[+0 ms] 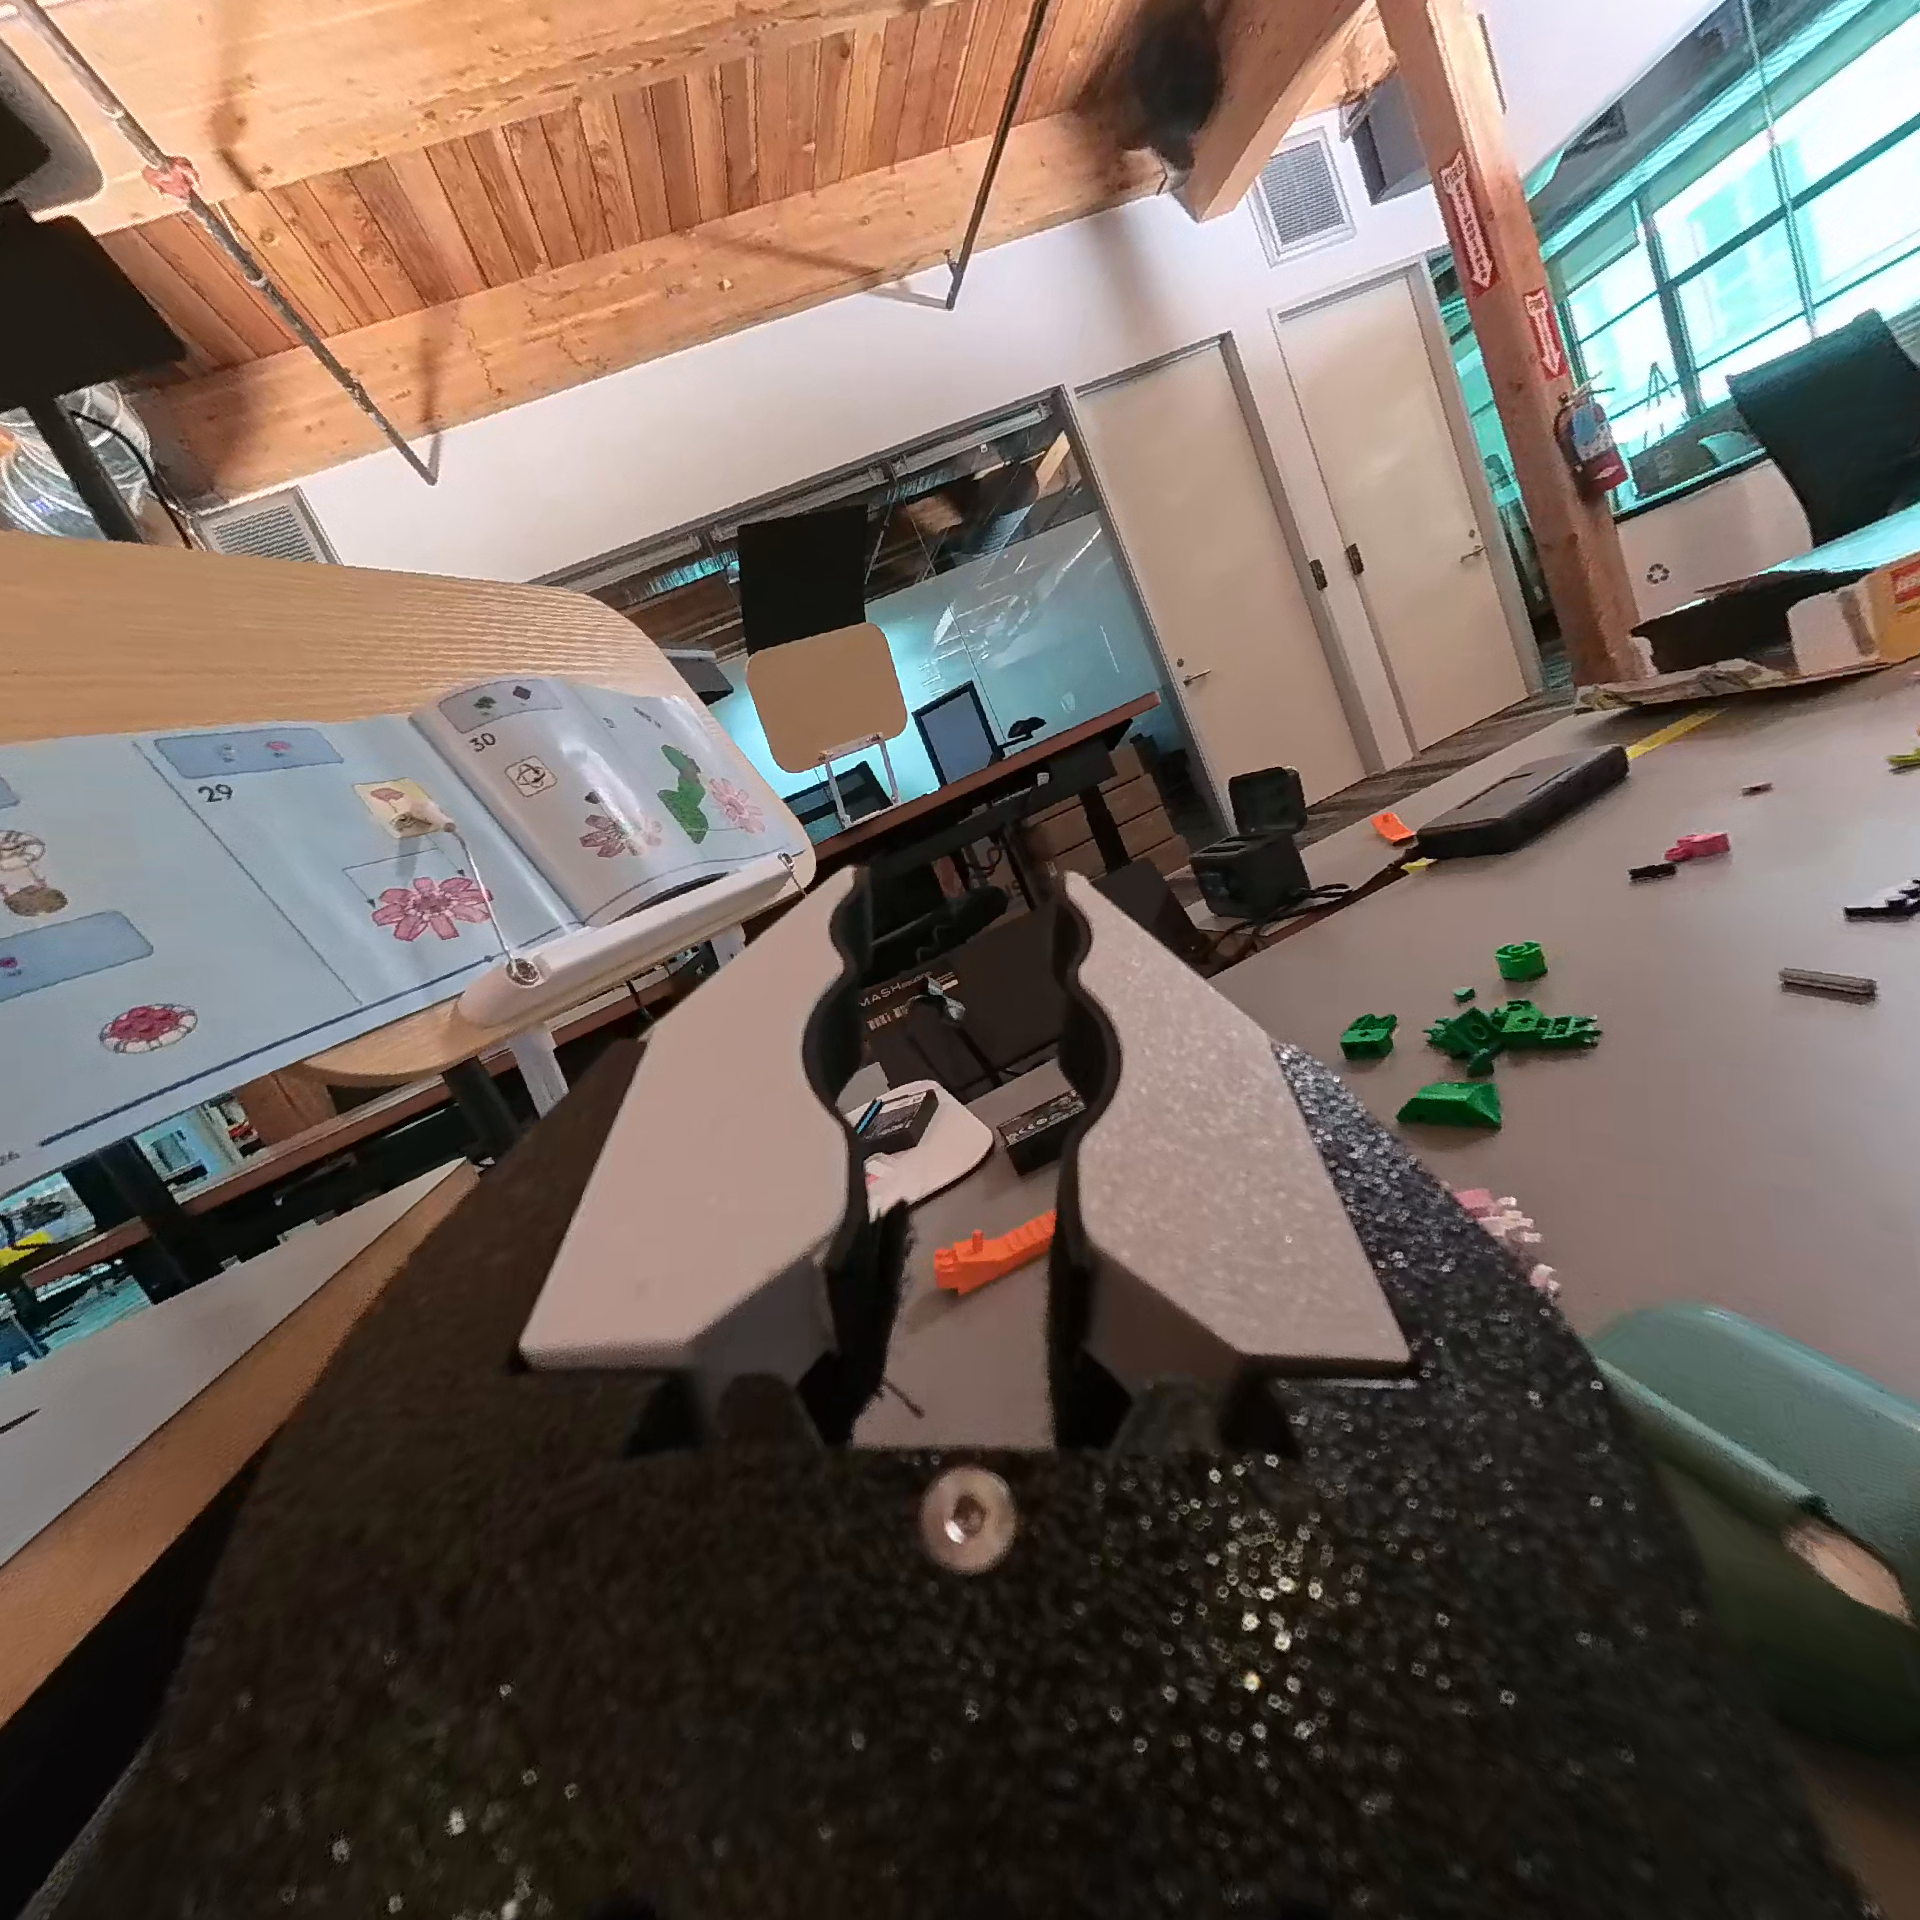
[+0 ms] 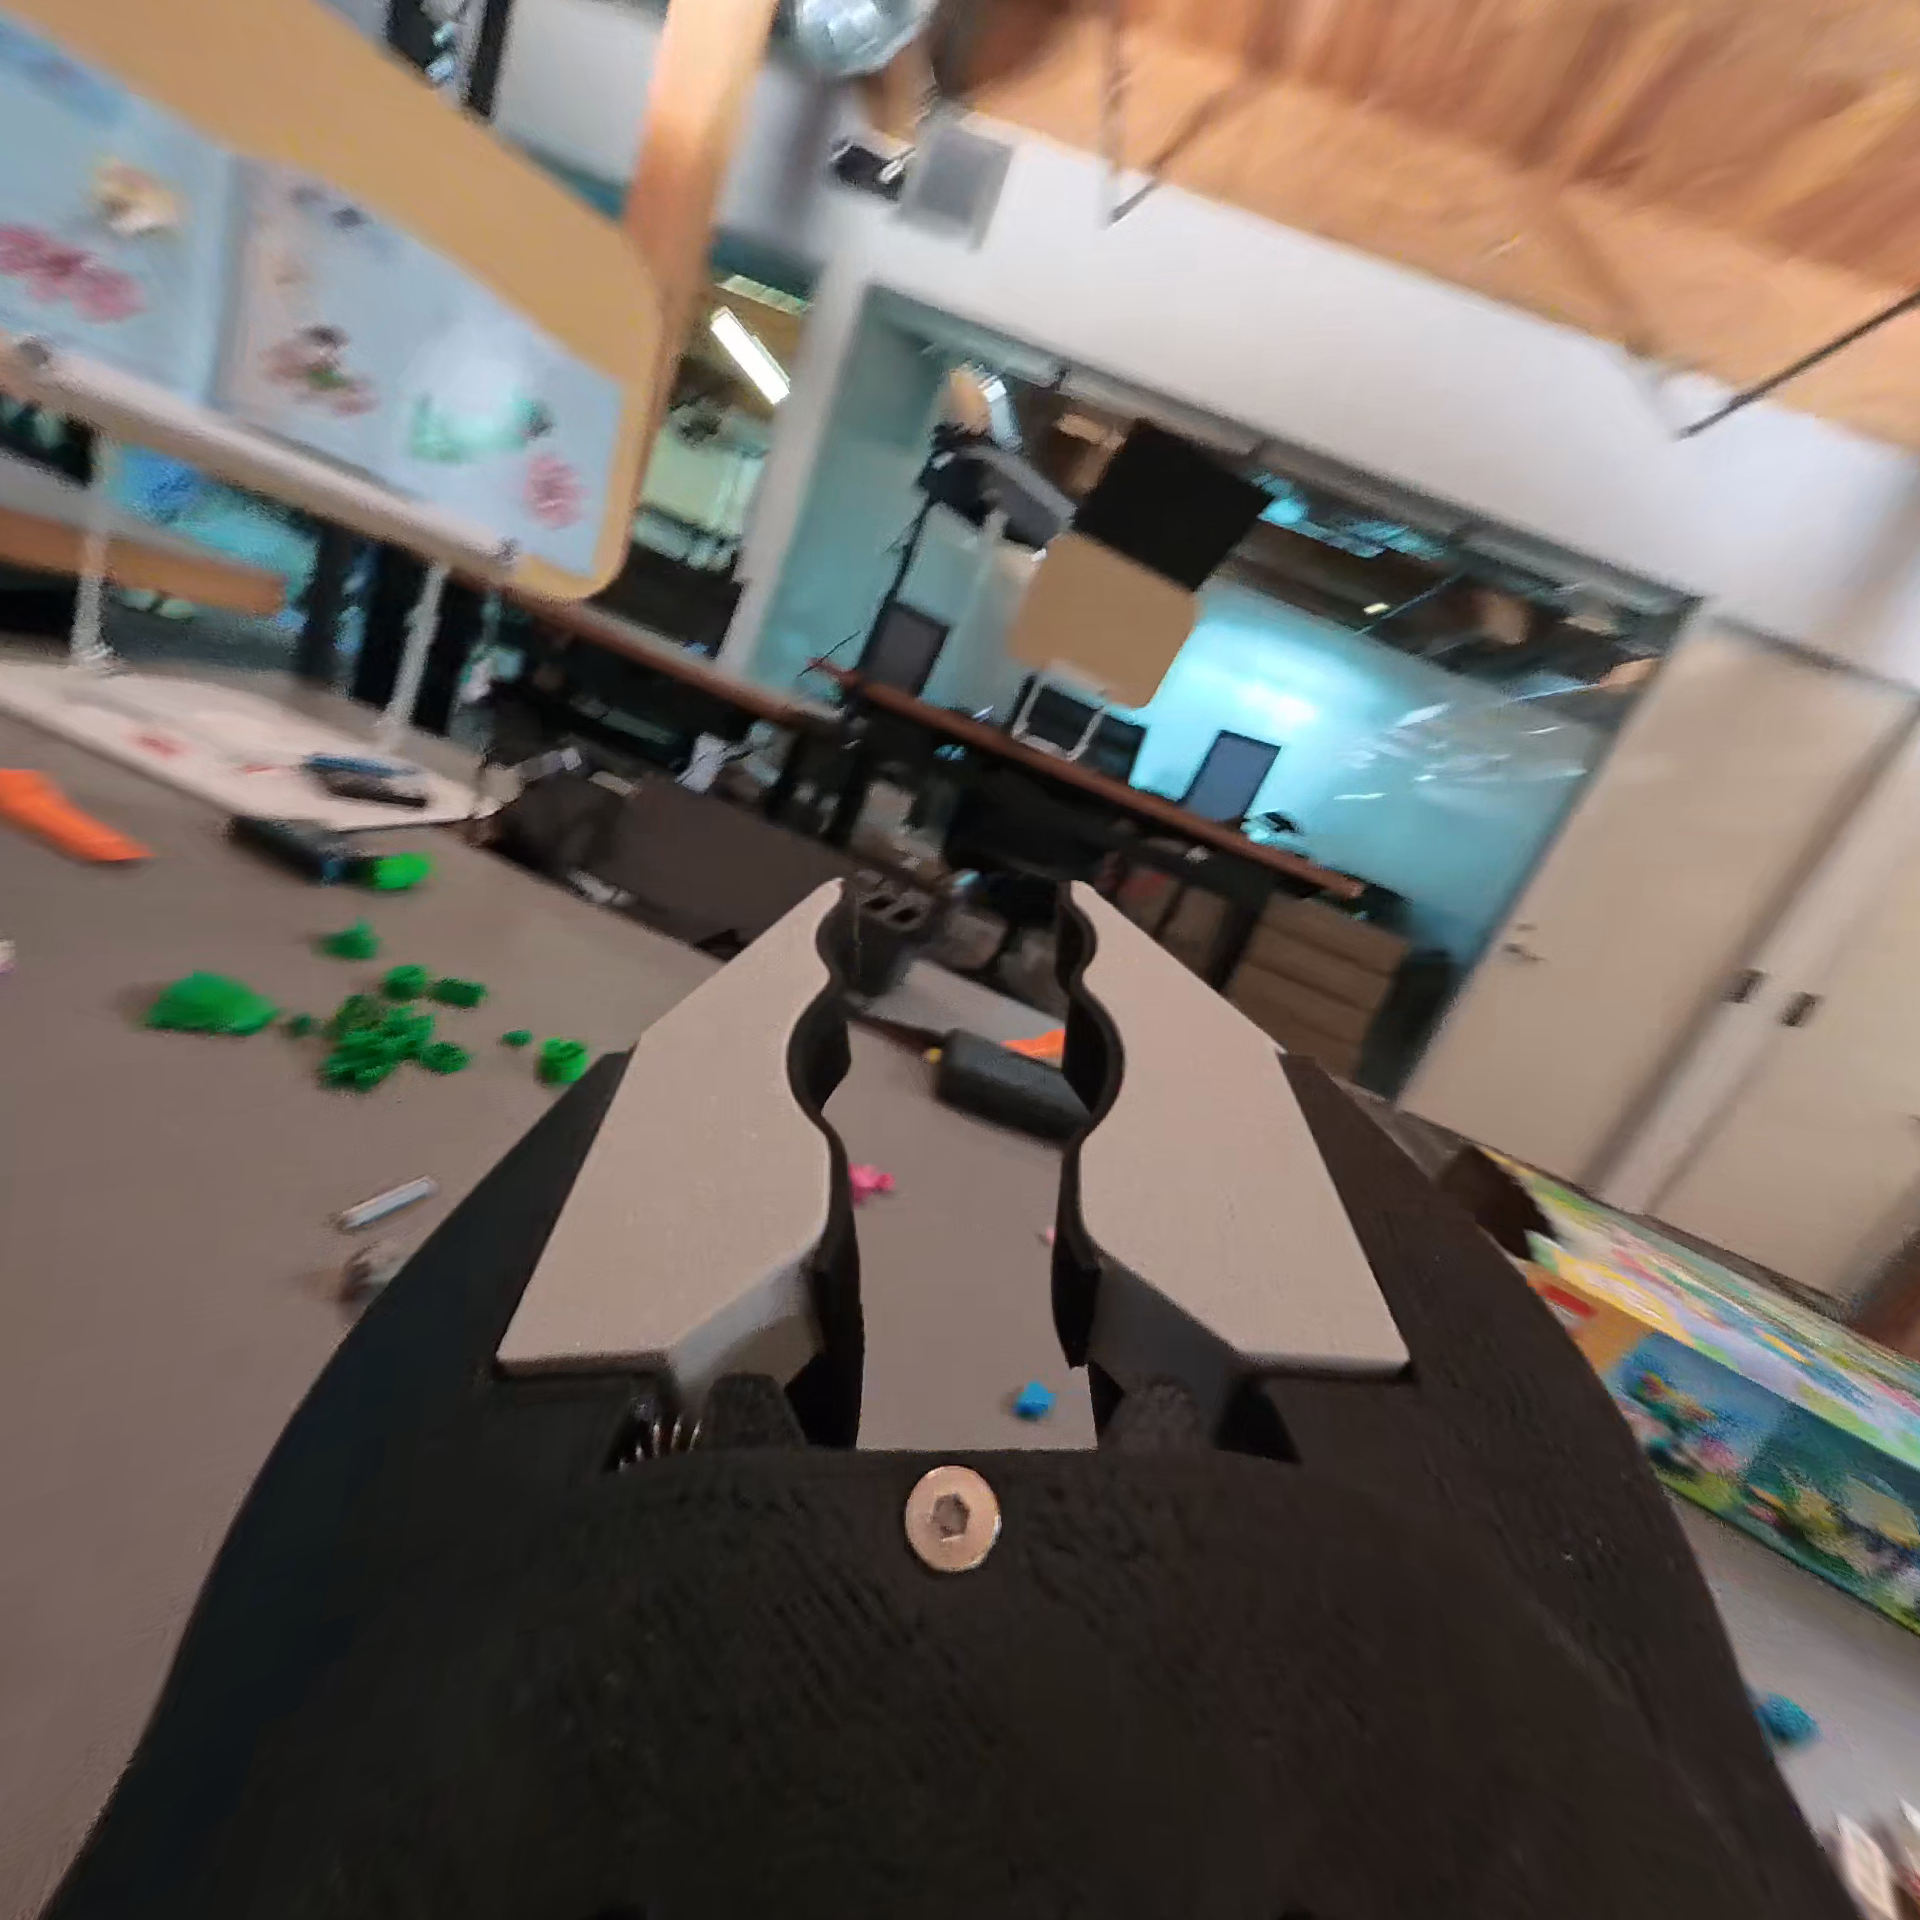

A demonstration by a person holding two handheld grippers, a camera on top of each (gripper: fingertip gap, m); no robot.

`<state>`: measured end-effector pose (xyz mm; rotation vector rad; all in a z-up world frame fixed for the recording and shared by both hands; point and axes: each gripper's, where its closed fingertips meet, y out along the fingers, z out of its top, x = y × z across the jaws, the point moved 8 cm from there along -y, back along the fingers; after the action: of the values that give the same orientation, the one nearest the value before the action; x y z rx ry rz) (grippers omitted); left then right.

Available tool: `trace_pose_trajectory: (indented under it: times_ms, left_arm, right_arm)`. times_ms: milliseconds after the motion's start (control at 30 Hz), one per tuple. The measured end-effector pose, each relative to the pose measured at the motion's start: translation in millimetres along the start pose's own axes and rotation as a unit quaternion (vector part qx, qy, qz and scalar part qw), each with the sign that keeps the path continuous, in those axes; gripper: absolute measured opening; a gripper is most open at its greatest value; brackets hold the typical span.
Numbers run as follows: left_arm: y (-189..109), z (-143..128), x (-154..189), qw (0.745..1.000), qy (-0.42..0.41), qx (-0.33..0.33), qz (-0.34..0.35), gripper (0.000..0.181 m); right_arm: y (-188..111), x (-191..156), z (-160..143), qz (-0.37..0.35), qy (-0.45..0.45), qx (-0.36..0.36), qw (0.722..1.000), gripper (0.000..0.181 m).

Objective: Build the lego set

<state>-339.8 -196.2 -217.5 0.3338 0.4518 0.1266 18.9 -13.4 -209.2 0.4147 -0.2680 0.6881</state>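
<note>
My left gripper (image 1: 961, 894) is open and empty, held low over the grey table (image 1: 1662, 1174). An orange brick separator (image 1: 992, 1252) lies on the table between its fingers. Green lego pieces (image 1: 1496, 1034) lie to its right, and pink and black pieces (image 1: 1699, 847) lie farther right. An open instruction booklet (image 1: 343, 873) rests on a wooden stand at the left. My right gripper (image 2: 951, 904) is open and empty over the same table. This view is blurred. Green pieces (image 2: 374, 1029) lie to its left, and a small pink piece (image 2: 871, 1181) and a blue piece (image 2: 1034, 1401) lie between its fingers.
A colourful lego box (image 2: 1756, 1455) lies at the right of the right wrist view. A black flat device (image 1: 1522, 800) and black battery-like blocks (image 1: 1039, 1138) sit on the table. An orange piece (image 2: 62, 816) lies at far left. A green chair part (image 1: 1766, 1455) is close on the right. About 35 centimeters separates my left fingertips from my right.
</note>
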Motion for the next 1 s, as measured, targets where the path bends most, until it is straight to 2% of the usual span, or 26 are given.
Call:
trace_pose_trajectory:
  times_ms: [67,167,333,500,600,1000]
  left_arm:
    - [0,-2,0,1.000,0.000,-0.003,0.001,0.030]
    - [1,-4,1,1.000,0.002,-0.007,0.001,0.030]
    - [1,-4,3,1.000,0.011,-0.009,-0.004,0.029]
    - [1,-4,6,1.000,0.025,-0.013,-0.010,0.022]
    - [1,-4,6,1.000,0.027,-0.011,-0.006,0.022]
    - [0,0,9,0.999,0.029,0.000,-0.013,0.022]
  right_arm:
    - [-3,13,0,-0.030,0.014,0.025,0.999,0.039]
    - [-4,12,-2,-0.041,0.001,0.044,0.998,0.040]
    - [4,-8,-13,-0.004,-0.071,0.025,0.997,0.040]
    - [1,-19,-7,0.022,-0.103,0.044,0.993,0.039]
    - [0,-22,-2,0.033,-0.098,0.055,0.993,0.038]
    - [-5,-12,5,0.004,-0.062,0.058,0.996,0.036]
